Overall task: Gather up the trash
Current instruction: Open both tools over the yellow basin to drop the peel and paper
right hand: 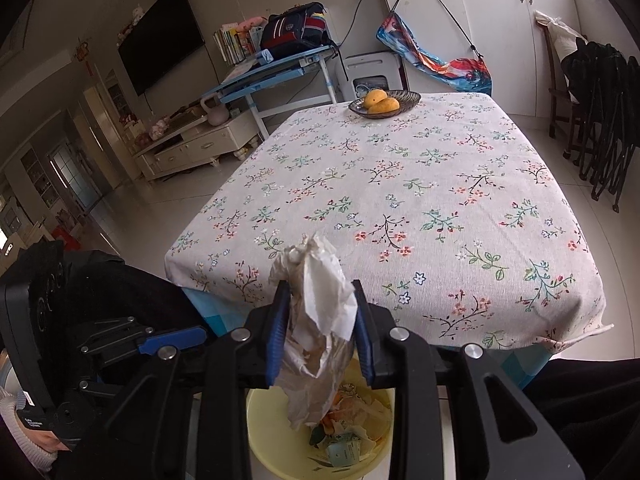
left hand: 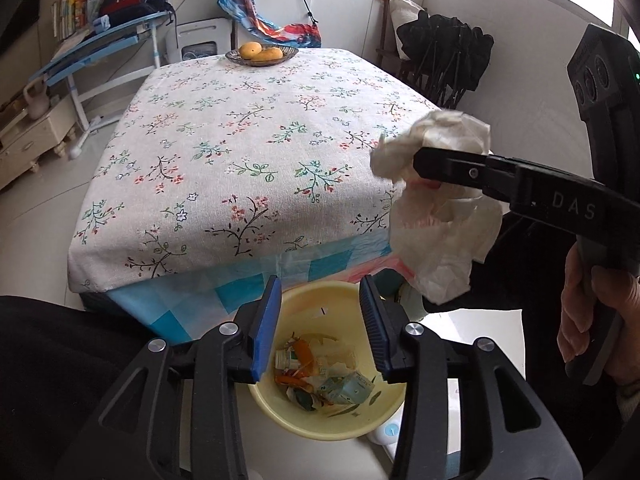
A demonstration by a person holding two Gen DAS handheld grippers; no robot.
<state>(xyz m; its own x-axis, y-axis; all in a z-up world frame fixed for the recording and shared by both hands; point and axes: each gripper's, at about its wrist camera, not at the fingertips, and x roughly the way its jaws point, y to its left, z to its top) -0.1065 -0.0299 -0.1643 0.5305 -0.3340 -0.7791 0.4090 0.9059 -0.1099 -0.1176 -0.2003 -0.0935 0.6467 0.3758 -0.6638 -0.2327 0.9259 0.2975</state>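
A yellow bin (left hand: 360,416) stands on the floor at the table's near edge, with scraps and a small carton inside; it also shows in the right wrist view (right hand: 260,436). My left gripper (left hand: 320,332) is open and empty right above the bin. My right gripper (right hand: 320,336) is shut on a crumpled white tissue (right hand: 320,304), which hangs down over the bin. In the left wrist view the tissue (left hand: 440,216) and the right gripper (left hand: 416,164) are up at the right, beside the table's corner.
A table with a floral cloth (right hand: 400,208) fills the middle. A dark dish with two mangoes (right hand: 382,104) sits at its far edge. Folded black chairs (right hand: 600,128) stand at the right, a blue desk (right hand: 272,76) and a TV stand at the left.
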